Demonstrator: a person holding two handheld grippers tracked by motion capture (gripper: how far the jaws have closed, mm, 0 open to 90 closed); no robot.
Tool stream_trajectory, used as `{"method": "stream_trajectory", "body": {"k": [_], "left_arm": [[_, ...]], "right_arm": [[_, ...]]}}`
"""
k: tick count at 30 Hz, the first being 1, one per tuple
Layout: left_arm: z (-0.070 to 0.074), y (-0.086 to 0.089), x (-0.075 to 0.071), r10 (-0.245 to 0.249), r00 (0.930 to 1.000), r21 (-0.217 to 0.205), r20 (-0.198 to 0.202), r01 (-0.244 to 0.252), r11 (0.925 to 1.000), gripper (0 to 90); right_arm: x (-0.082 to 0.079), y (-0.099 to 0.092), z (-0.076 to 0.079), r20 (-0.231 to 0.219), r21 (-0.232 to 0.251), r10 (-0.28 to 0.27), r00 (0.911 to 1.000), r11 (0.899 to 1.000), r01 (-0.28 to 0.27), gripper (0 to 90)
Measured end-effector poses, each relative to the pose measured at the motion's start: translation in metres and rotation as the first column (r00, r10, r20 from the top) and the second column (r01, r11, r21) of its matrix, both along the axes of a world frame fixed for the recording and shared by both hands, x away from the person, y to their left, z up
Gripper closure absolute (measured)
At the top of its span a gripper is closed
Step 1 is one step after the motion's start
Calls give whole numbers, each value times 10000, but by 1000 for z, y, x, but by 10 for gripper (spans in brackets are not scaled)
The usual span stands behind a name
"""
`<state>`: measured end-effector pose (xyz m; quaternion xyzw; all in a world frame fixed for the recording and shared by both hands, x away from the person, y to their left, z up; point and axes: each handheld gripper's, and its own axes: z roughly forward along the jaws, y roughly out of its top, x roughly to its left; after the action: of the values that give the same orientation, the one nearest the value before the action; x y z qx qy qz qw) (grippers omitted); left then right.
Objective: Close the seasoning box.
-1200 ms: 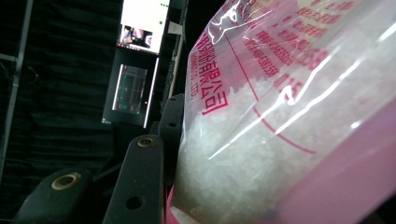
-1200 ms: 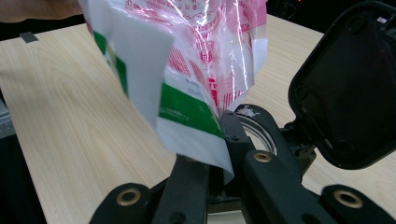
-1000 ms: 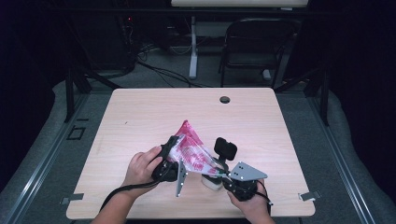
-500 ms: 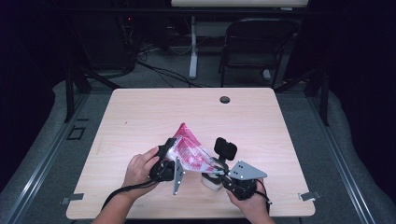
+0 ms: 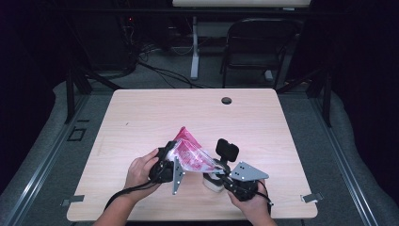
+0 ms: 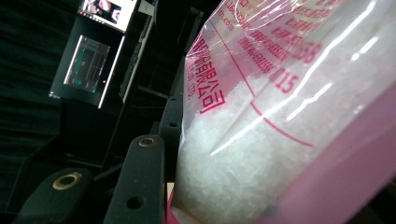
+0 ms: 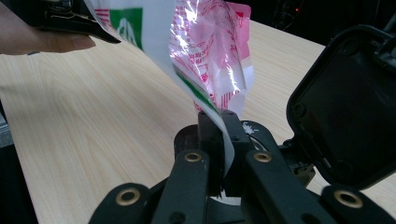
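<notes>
Evidently both grippers hold the plastic bag (image 5: pixel 190 155) tilted above the bench's (image 5: pixel 141 117) near middle: right gripper (image 5: pixel 217 170) jaws pinched on its corner, left gripper (image 5: pixel 170 160) half-open jaws clasping its bulk, likely for pouring.

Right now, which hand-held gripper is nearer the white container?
Right. The right hand-held gripper pinches the bag directly above the white container; the left hand-held gripper holds the bag's other end, farther away.

— What can't we make out? The red print on the bag (image 6: pixel 280 107) runs off the frame's top and right edge in the left gripper view.

— And the bag hides the white container (image 5: pixel 212 182) under it; we can't read its shape.
</notes>
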<state>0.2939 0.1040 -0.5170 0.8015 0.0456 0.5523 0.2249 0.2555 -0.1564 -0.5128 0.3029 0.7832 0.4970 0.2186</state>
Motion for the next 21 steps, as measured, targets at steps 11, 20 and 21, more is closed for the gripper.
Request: {"method": "stream_trajectory", "body": {"k": [11, 20, 21], "left_arm": [[-5, 1, 2, 23, 9994, -228, -357, -32, 9997, 658], [-10, 6, 6, 6, 9943, -768, -1065, -88, 9970, 661], [-10, 6, 6, 25, 9934, -820, -1148, -119, 9966, 661]], "right_arm": [[0, 0, 1, 48, 97, -55, 10000, 9999, 54, 893], [2, 2, 0, -37, 102, 84, 10000, 9999, -83, 890], [2, 2, 0, -37, 111, 76, 10000, 9999, -76, 890]]}}
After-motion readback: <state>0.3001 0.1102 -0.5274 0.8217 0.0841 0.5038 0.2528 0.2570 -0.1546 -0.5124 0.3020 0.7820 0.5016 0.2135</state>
